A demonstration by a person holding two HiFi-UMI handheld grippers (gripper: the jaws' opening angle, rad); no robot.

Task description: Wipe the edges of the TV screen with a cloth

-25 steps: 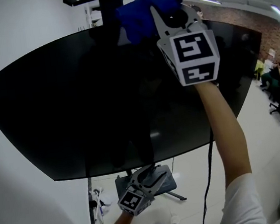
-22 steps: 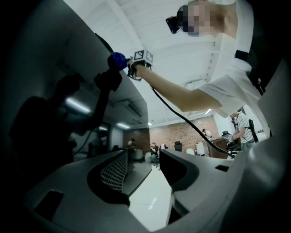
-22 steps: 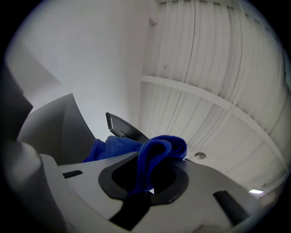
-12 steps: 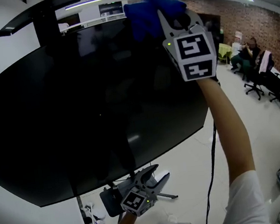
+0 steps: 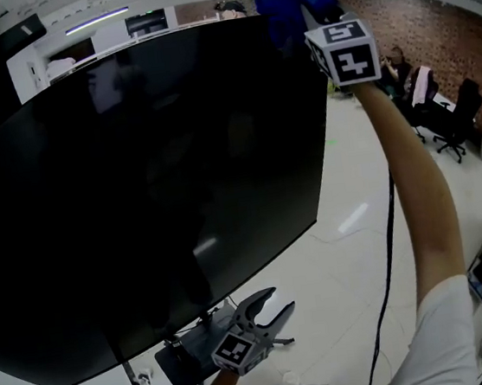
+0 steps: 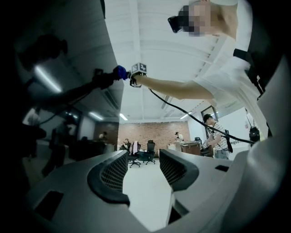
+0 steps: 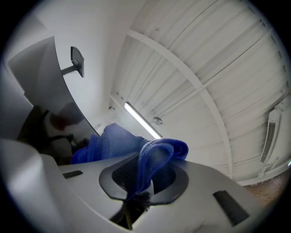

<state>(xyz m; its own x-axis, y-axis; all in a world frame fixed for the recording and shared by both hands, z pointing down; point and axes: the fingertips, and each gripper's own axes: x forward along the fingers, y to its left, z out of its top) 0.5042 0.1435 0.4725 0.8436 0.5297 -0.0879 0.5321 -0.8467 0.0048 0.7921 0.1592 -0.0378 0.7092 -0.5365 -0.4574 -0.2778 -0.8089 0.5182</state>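
Note:
A big black TV screen [image 5: 143, 173] fills most of the head view. My right gripper [image 5: 310, 9] is raised at the screen's top right corner, shut on a blue cloth [image 5: 283, 3] that presses against the top edge. In the right gripper view the blue cloth [image 7: 136, 150] bunches between the jaws beside the dark screen [image 7: 41, 113]. My left gripper [image 5: 268, 306] hangs low below the screen's bottom edge, open and empty. The left gripper view looks up along the screen [image 6: 50, 104] toward the cloth [image 6: 120, 72] at the raised right arm's tip.
The TV's stand base [image 5: 187, 355] sits on the white floor beneath the screen. A black cable [image 5: 386, 248] hangs from my right arm. People and office chairs [image 5: 441, 119] are by a brick wall at the far right.
My right gripper has slid the cloth along the top edge to the screen's right corner. The view has swung left and the left gripper stays low and open.

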